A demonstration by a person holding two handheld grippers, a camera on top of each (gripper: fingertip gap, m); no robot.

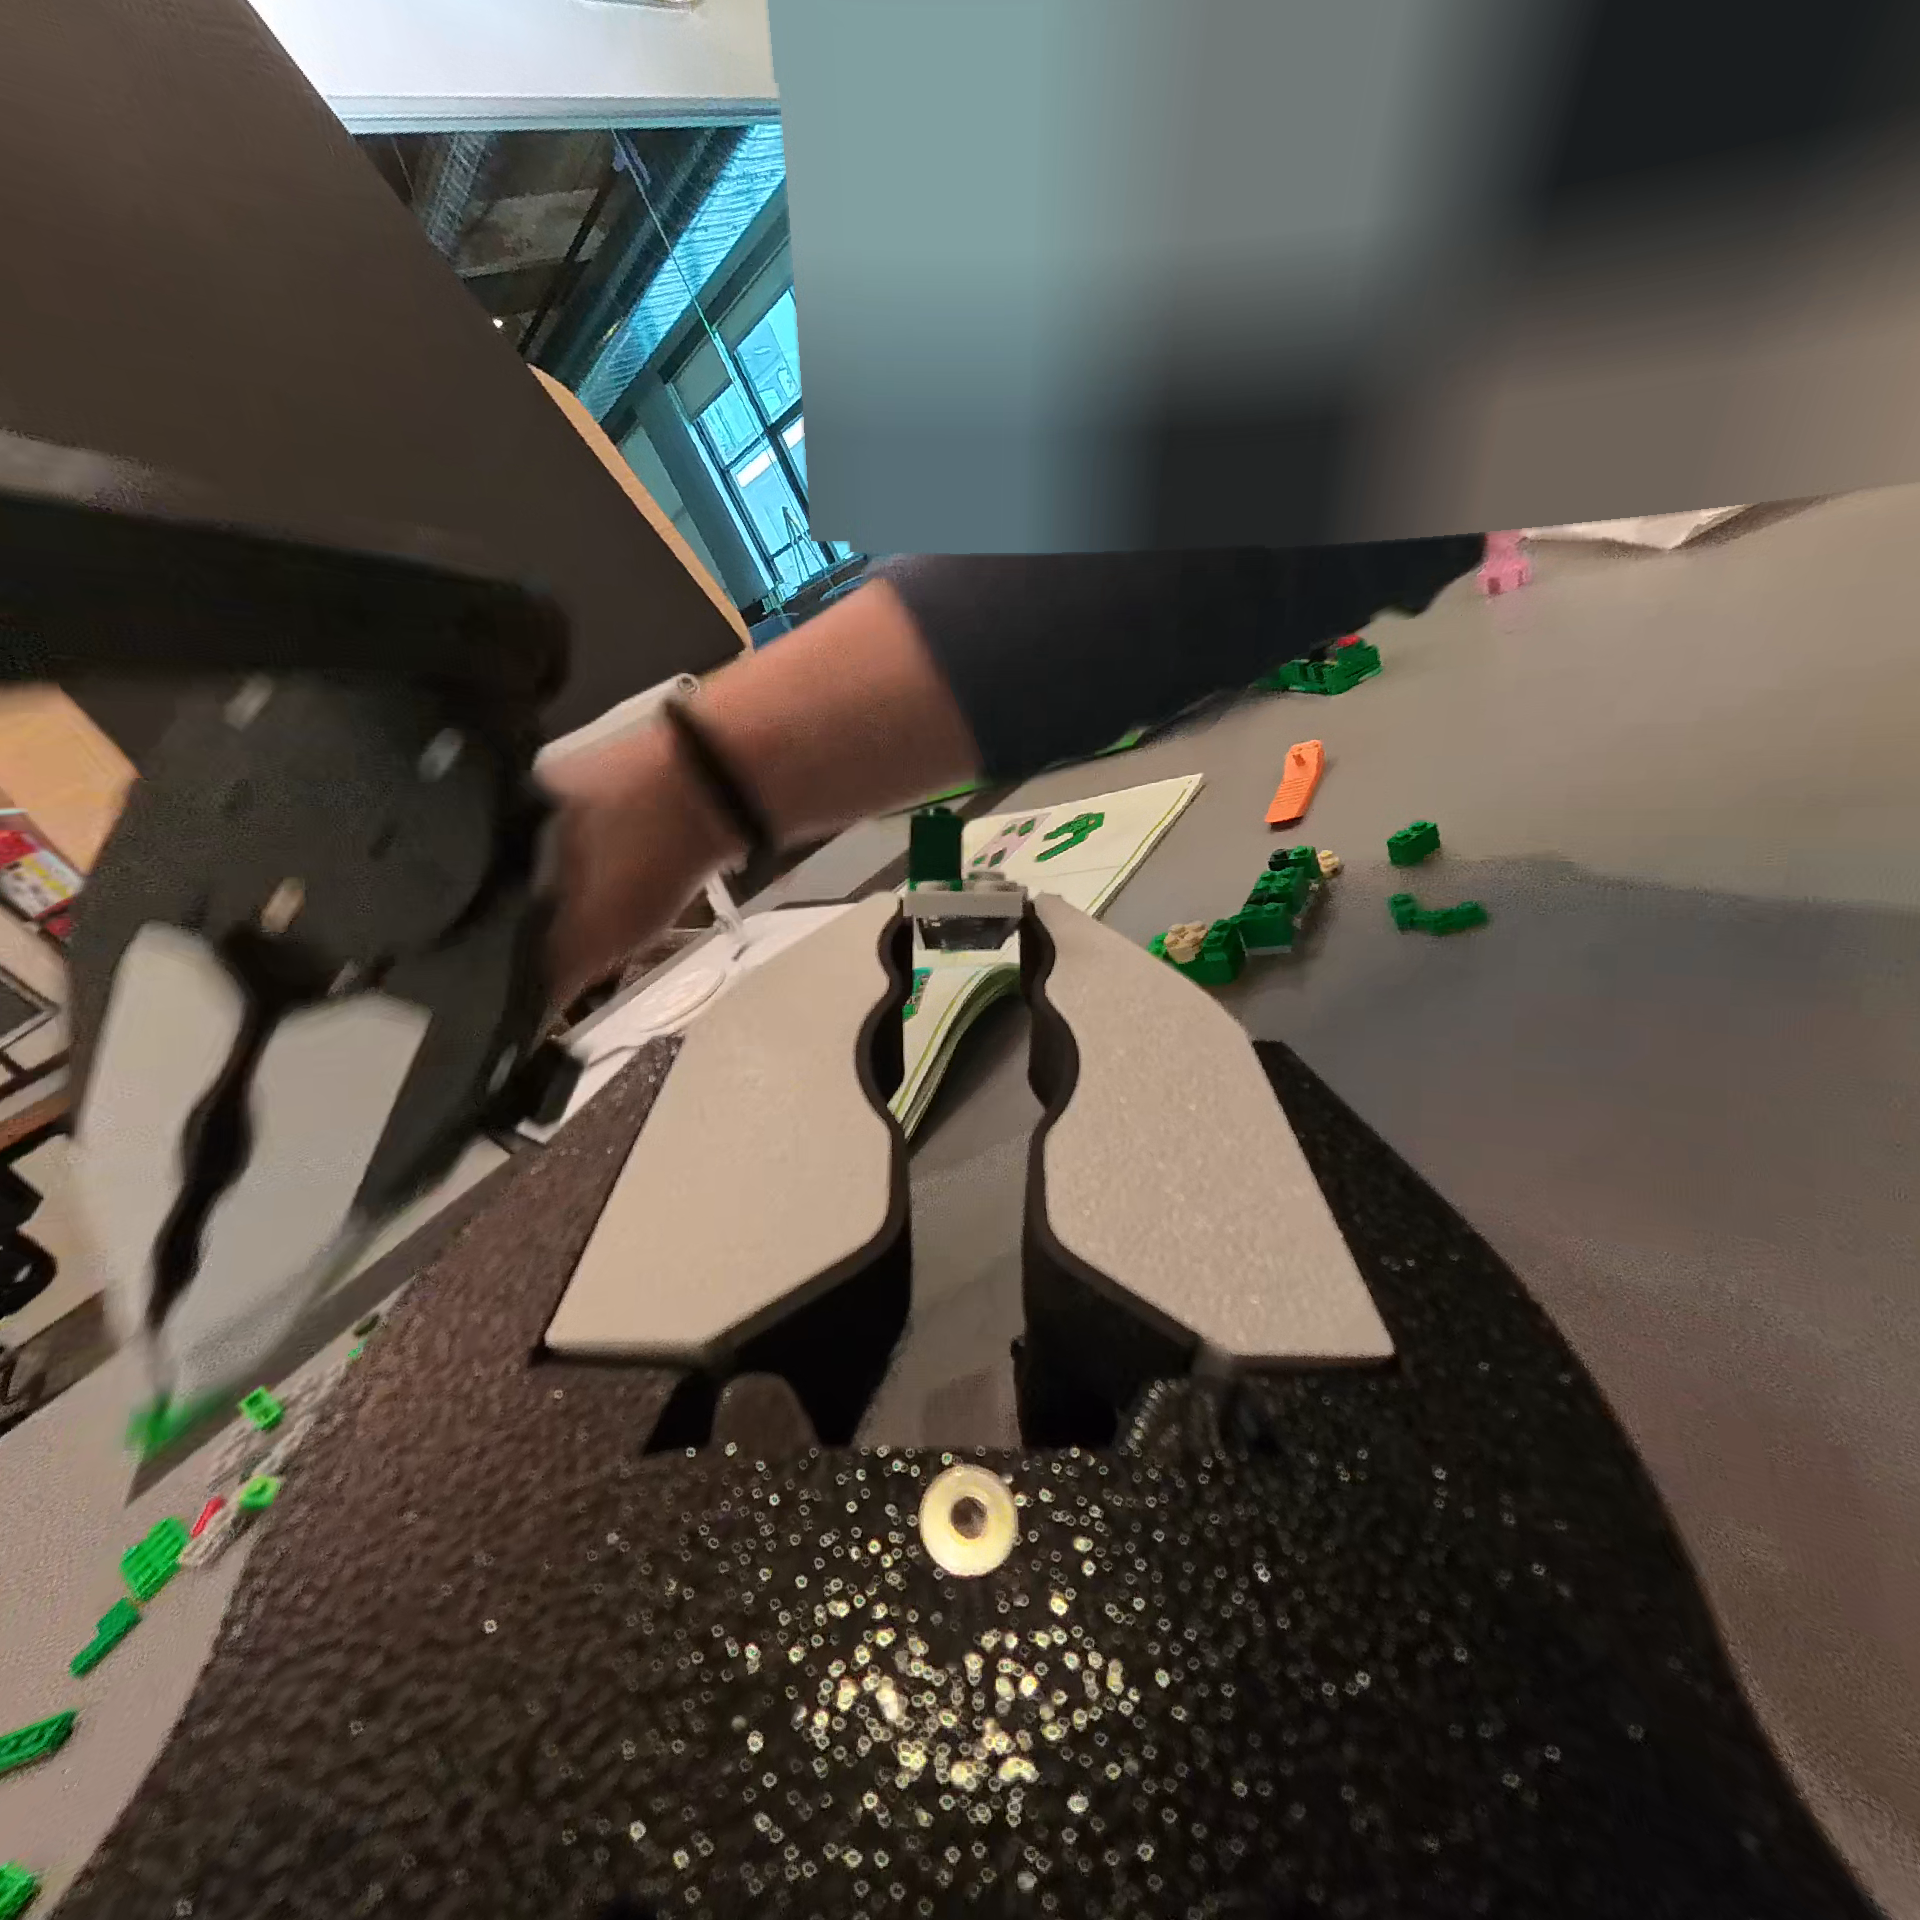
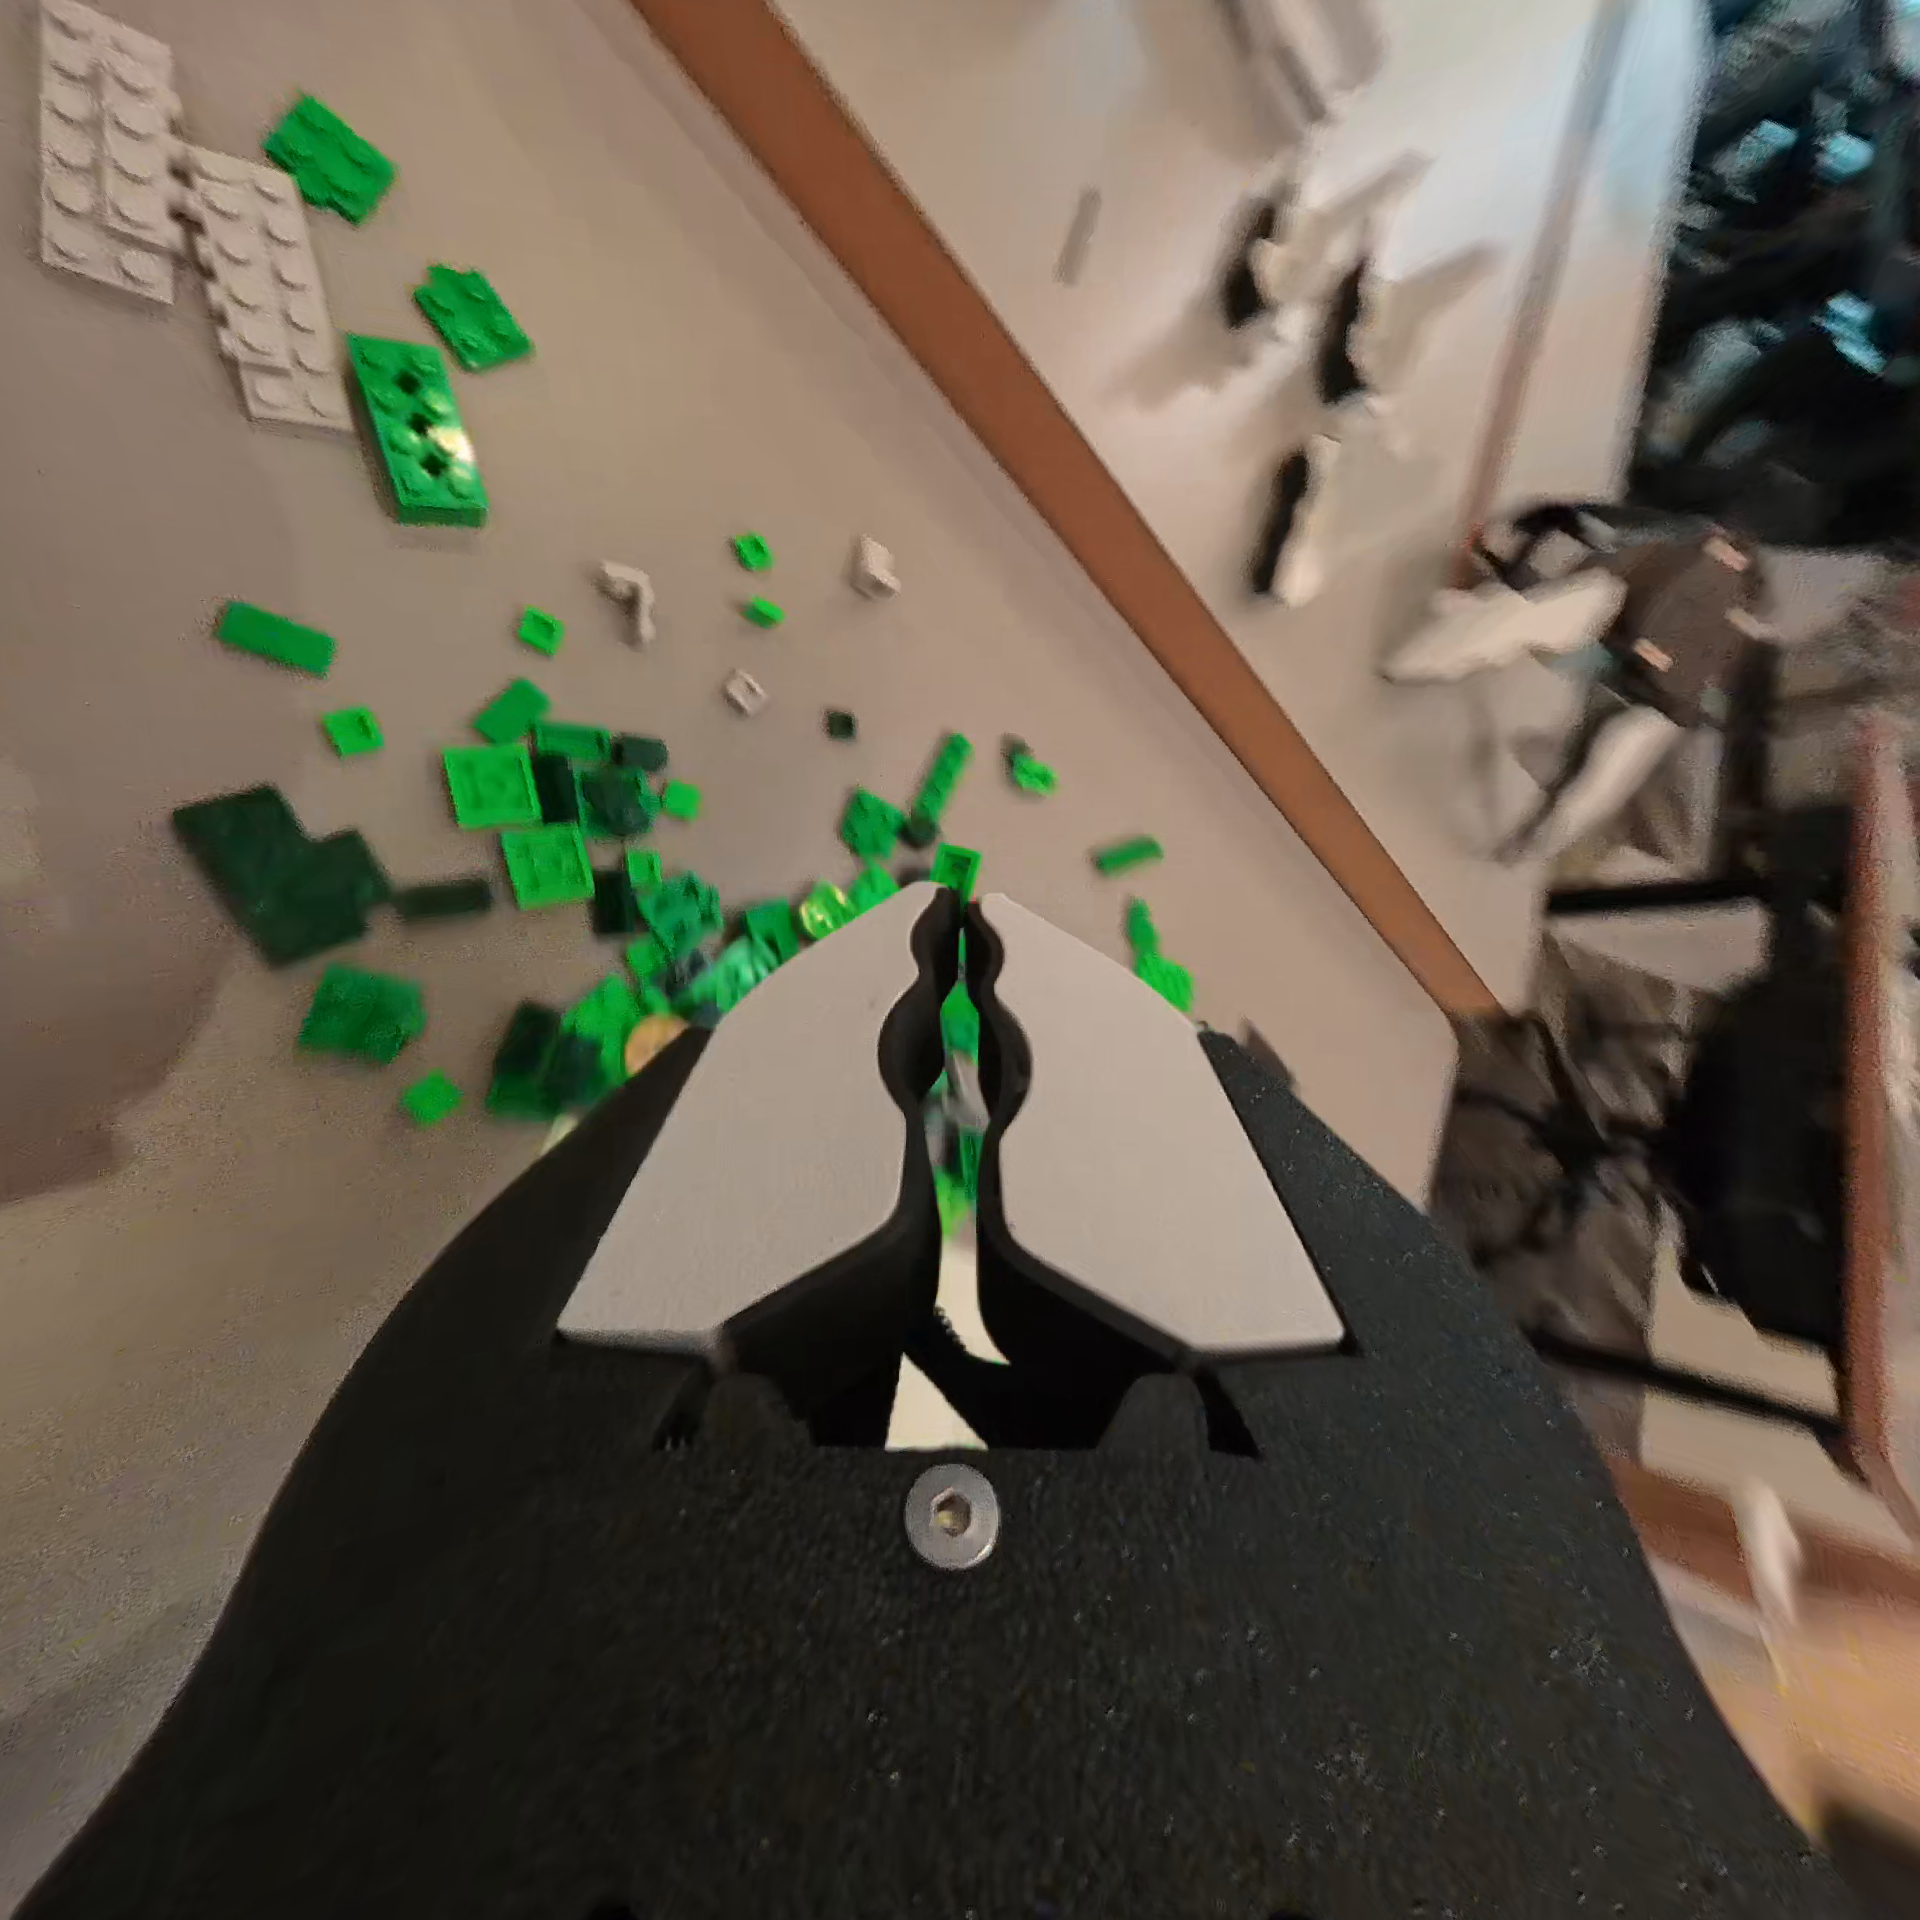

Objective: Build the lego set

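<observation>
My left gripper (image 1: 964, 920) is shut on a small grey lego assembly (image 1: 962, 906) with a dark green brick (image 1: 935, 844) on its far side, held above the grey table (image 1: 1558, 1091). My right gripper (image 2: 961, 902) is shut, or nearly so, on a small bright green plate (image 2: 956, 864) at its tips. It hangs over a pile of loose green pieces (image 2: 623, 914). It also shows blurred in the left wrist view (image 1: 166, 1403), low at the left, with green at its tips.
An open instruction booklet (image 1: 1081, 842) lies beyond the left gripper. An orange brick separator (image 1: 1294, 781), small green builds (image 1: 1247, 920) and a pink piece (image 1: 1501, 561) lie to the right. Grey plates (image 2: 156, 187) lie far left. The table's brown edge (image 2: 1039, 416) runs diagonally. A person's arm (image 1: 810, 727) crosses. Left tips to right tips: about 20 cm.
</observation>
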